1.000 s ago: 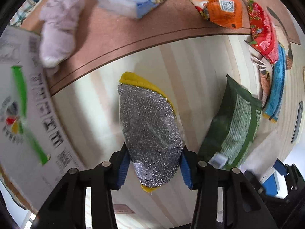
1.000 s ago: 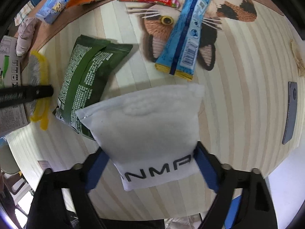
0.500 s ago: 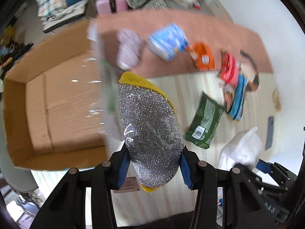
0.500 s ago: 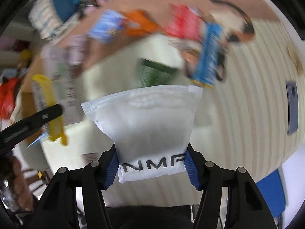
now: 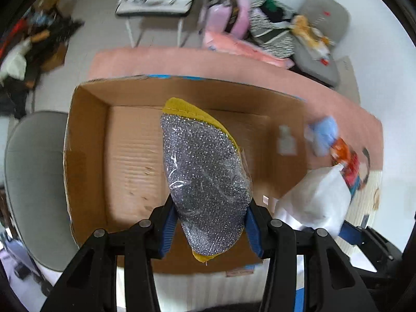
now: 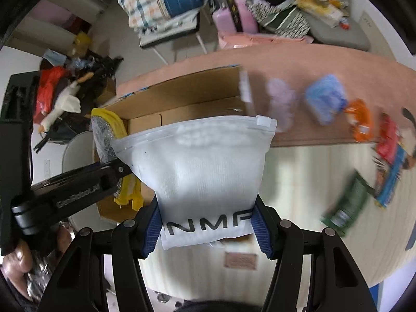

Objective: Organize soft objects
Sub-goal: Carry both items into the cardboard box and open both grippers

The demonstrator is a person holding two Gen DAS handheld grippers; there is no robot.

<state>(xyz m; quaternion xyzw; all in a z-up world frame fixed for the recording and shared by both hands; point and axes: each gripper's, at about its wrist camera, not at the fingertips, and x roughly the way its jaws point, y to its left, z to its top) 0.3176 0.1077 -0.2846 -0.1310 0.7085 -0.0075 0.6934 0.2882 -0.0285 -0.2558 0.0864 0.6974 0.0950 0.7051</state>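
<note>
My left gripper (image 5: 208, 230) clamps a silver-and-yellow scouring pad (image 5: 205, 179) above the open cardboard box (image 5: 88, 156). My right gripper (image 6: 209, 230) pinches a white zip pouch (image 6: 205, 166), held beside the box over the striped mat (image 6: 306, 182).

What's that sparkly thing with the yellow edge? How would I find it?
Look for the big open cardboard box on the table. Right above it, the left gripper is shut on a scrubbing sponge in clear wrap. It is the only glittery silver thing with a yellow back; the bag in the right gripper beside it is plain white with black letters.
</note>
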